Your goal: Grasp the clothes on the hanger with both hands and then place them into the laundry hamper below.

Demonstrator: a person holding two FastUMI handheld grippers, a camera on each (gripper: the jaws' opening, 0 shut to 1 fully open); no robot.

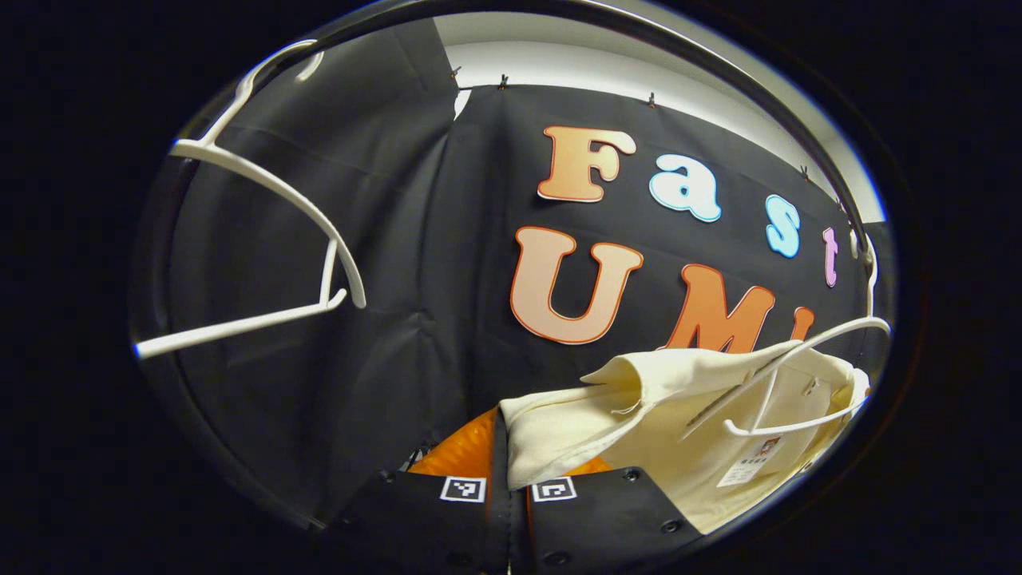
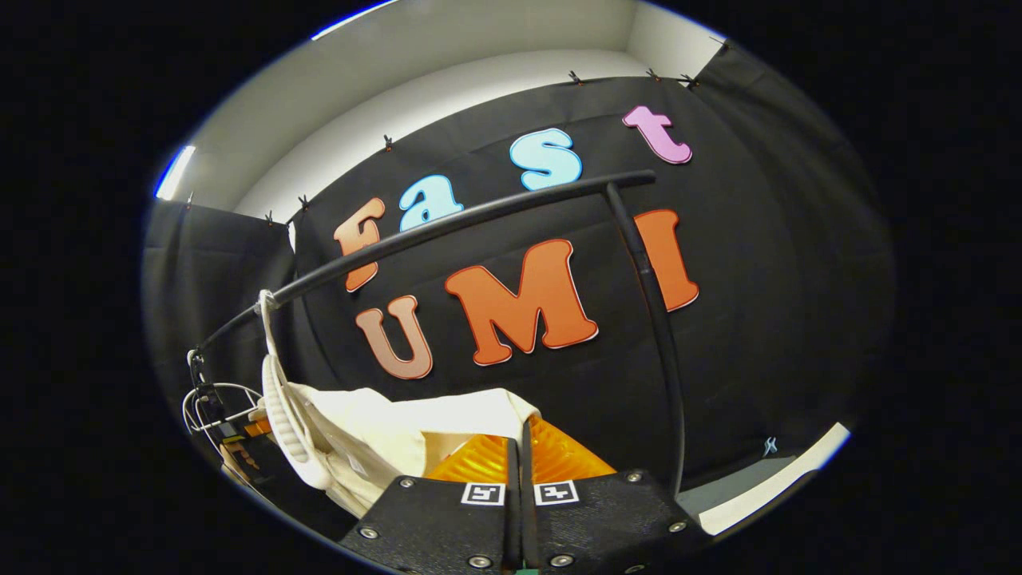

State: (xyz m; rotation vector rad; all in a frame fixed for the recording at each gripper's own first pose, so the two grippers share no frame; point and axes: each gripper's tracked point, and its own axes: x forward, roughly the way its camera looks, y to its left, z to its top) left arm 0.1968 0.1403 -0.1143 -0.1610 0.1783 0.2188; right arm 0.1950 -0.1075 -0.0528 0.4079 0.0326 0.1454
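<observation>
A cream garment [image 1: 679, 415] hangs half off a white hanger [image 1: 798, 375] at the lower right of the left gripper view. Its near edge runs in between the fingers of my left gripper [image 1: 501, 427], which is shut on the cloth. In the right gripper view the same cream garment [image 2: 383, 435] drapes from the white hanger [image 2: 279, 407] at the lower left. Its other end reaches the tips of my right gripper [image 2: 523, 431], whose fingers are pressed together on it.
An empty white hanger [image 1: 263, 239] hangs at the upper left of the left gripper view. A black clothes rail [image 2: 479, 216] crosses above the garment, with its upright post [image 2: 659, 343] just right of my right gripper. Cabled gear [image 2: 219, 431] sits beyond the hanger.
</observation>
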